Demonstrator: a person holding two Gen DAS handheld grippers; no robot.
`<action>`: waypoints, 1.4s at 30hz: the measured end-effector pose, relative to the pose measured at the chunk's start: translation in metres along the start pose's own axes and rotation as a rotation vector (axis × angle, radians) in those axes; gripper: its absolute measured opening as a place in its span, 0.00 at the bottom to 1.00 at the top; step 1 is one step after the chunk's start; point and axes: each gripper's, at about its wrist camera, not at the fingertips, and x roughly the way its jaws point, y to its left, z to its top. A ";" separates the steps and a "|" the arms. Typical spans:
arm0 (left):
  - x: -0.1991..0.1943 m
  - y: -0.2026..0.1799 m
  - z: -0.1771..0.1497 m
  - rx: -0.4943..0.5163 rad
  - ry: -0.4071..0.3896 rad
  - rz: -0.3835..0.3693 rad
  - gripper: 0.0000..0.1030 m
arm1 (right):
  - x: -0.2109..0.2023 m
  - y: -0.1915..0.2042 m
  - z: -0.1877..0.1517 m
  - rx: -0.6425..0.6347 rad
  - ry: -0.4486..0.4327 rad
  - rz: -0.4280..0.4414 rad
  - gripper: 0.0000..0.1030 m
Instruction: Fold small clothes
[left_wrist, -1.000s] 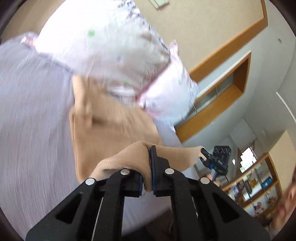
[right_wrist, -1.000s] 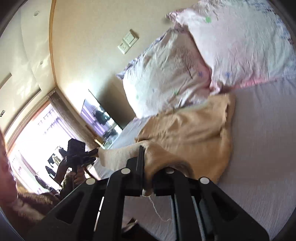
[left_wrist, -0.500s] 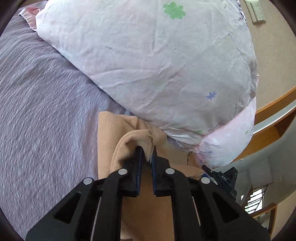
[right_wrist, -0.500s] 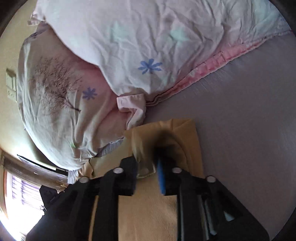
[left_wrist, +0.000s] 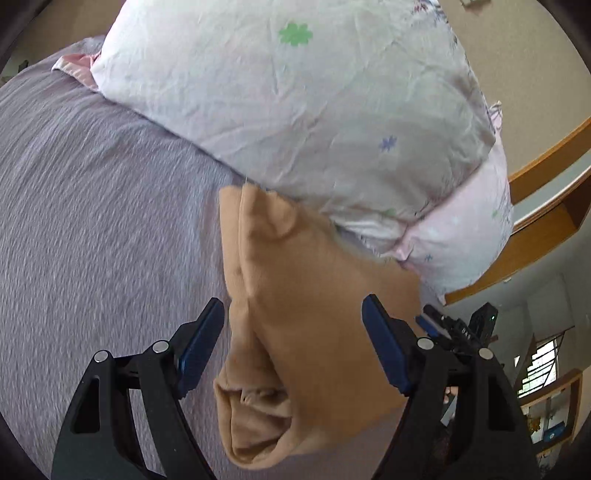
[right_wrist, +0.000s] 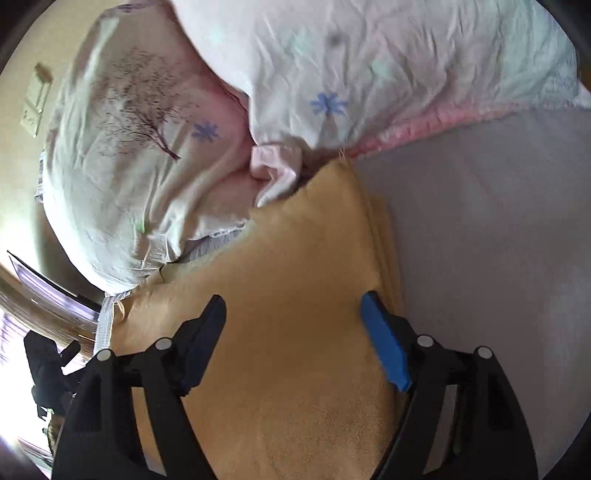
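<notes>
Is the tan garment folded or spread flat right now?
Folded. The tan garment lies doubled on the bedsheet; stacked layer edges show along its side. Both grippers, left and right, are open above it.

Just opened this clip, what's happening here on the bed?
A person with handheld tongs in each hand is folding a small tan garment on the purple bedsheet, beside two floral pillows. Both the left tongs and the right tongs are open, gripping nothing. The garment lies doubled over on the sheet, its far edge against the pillows, so one fold looks done.
</notes>
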 end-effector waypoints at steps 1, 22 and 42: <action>0.004 -0.001 -0.008 0.000 0.022 0.003 0.75 | -0.005 0.001 -0.003 0.013 -0.020 0.020 0.72; 0.033 -0.062 -0.001 -0.171 -0.002 -0.157 0.18 | -0.067 -0.032 0.001 0.147 -0.342 0.302 0.86; 0.094 -0.226 -0.056 0.257 0.118 -0.286 0.47 | -0.093 -0.050 0.011 0.014 -0.241 0.196 0.80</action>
